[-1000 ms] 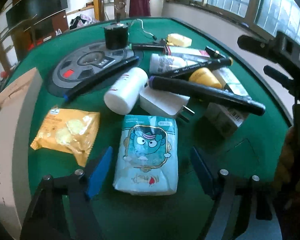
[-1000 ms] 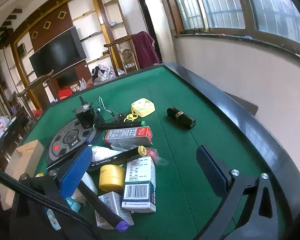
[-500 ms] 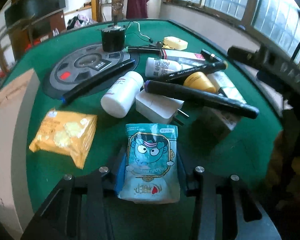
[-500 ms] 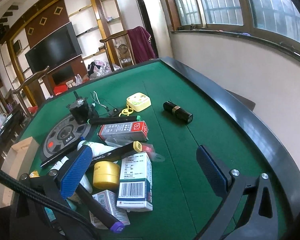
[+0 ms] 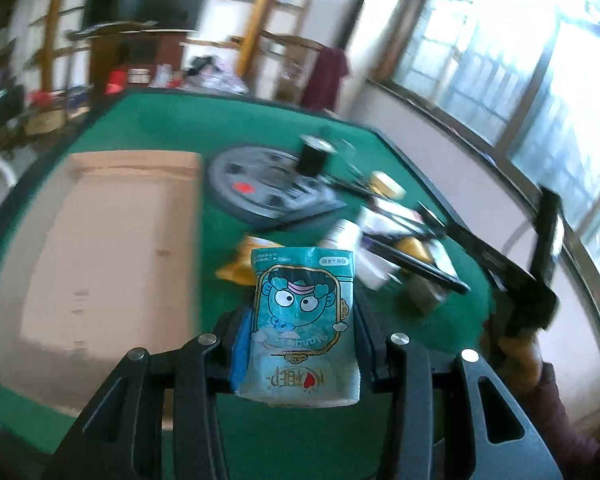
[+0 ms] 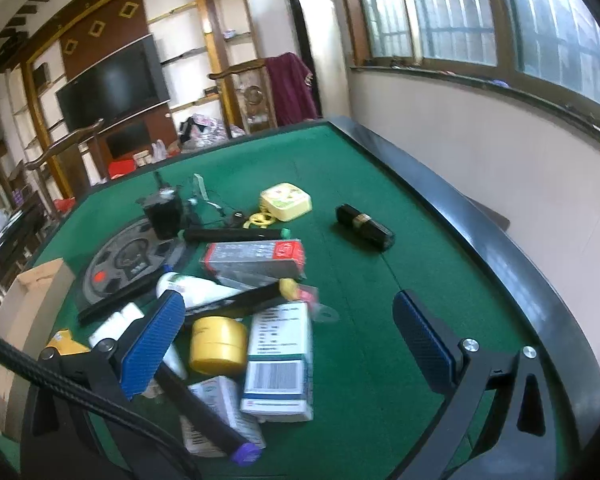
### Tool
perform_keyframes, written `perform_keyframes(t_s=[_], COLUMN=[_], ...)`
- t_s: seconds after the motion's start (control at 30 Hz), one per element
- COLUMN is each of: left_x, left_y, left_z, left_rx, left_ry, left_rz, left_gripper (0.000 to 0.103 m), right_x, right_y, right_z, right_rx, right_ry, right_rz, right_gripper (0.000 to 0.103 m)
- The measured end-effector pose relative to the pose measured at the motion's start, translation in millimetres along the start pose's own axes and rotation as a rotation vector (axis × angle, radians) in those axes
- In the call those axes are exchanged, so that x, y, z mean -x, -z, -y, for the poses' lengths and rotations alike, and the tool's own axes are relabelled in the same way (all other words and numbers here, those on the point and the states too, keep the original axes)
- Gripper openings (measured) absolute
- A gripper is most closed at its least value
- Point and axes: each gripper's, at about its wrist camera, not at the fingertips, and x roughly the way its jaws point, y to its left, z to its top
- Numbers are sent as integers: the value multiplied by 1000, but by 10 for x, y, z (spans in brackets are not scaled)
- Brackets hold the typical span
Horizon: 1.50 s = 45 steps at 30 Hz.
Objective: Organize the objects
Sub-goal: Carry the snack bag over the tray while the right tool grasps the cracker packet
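My left gripper (image 5: 300, 344) is shut on a teal tissue pack (image 5: 302, 320) with a cartoon face and holds it lifted above the green table (image 5: 160, 128). A cardboard box (image 5: 100, 248) lies to its left. My right gripper (image 6: 288, 344) is open and empty, hovering over a pile: a yellow jar (image 6: 218, 346), a white and green medicine box (image 6: 280, 364), a red and grey box (image 6: 256, 258), black markers (image 6: 236, 300) and a white bottle (image 6: 192, 288).
A grey round disc (image 6: 132, 256) with a black motor (image 6: 162, 212) sits behind the pile. A yellow case (image 6: 286, 202) and a black lipstick (image 6: 364, 228) lie farther right. The table's dark rim (image 6: 500, 264) runs along the right. An orange snack bag (image 5: 240, 264) lies behind the tissue pack.
My left gripper closed on the tissue pack, lifted it off the table and swung left toward the cardboard box. The right gripper stayed open and barely moved.
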Motion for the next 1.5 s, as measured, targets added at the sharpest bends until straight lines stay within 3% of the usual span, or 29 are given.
perform_keyframes(t_s=[0.13,0.23,0.33,0.5,0.73,0.93,0.97,1.07,1.27,1.5], left_x=[244,346,396,496,543,466,464,468,491,558], left_y=[-6,35,91,169,196,221,225,248,233,211], left_z=[-353,-570,-760,-1046,-1434,-1608,-1636,-1678,-1692,-1765], left_rx=[34,75,121,164,214,251,254,258,257,282], left_ry=[-71,-92,-101,-123,-153,-158,-157,-148,-142,-146], left_rz=[65,101,121,140,162,158,159,158,167,175], left_gripper=[38,38,38,38,38,38,38,38,38,38], right_x=[237,205,25,-449,-709,-647,-636,-590,-567,-447], right_y=[-15,21,124,296,402,569,568,536,541,347], right_z=[-521,-1162,-1630,-2121,-2193,-2272,-2284,-2248,-2201,-2120], right_rx=[155,349,471,598,619,663,657,631,584,492], right_ry=[-170,-337,-405,-411,-434,-392,-393,-397,-399,-423], right_rz=[-31,-149,-246,-375,-475,-477,-477,-483,-478,-437], right_gripper=[103,103,103,102,97,72,54,41,38,15])
